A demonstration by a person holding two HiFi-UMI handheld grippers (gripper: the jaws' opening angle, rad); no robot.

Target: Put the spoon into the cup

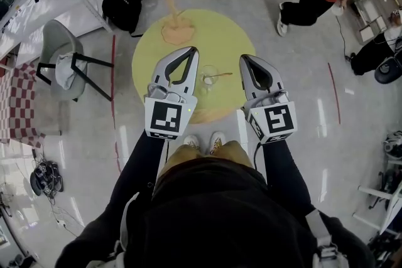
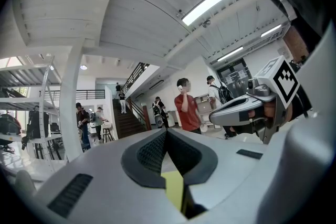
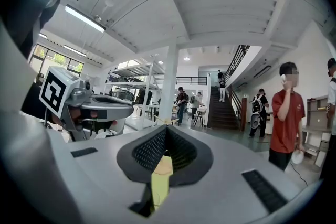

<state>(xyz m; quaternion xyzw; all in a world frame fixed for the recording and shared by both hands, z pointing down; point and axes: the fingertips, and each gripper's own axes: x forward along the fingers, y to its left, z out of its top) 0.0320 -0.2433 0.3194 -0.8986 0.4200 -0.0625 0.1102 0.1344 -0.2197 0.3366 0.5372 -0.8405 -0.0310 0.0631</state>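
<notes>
- Glass cup (image 1: 208, 80) on the yellow table (image 1: 157, 53) could tip under a nudge.
- Thin spoon (image 1: 221, 75) may slip; left gripper (image 1: 189, 51) and right gripper (image 1: 245, 59) are both closed, empty.

the table (image 1: 147, 59) is pale yellow. the left gripper (image 1: 190, 51) and right gripper (image 1: 245, 58) are light grey with black dotted pads and black-and-white square markers. the cup (image 1: 208, 80) is clear, the spoon (image 1: 223, 75) golden. a cloth (image 1: 16, 103) is red-and-white checked.
</notes>
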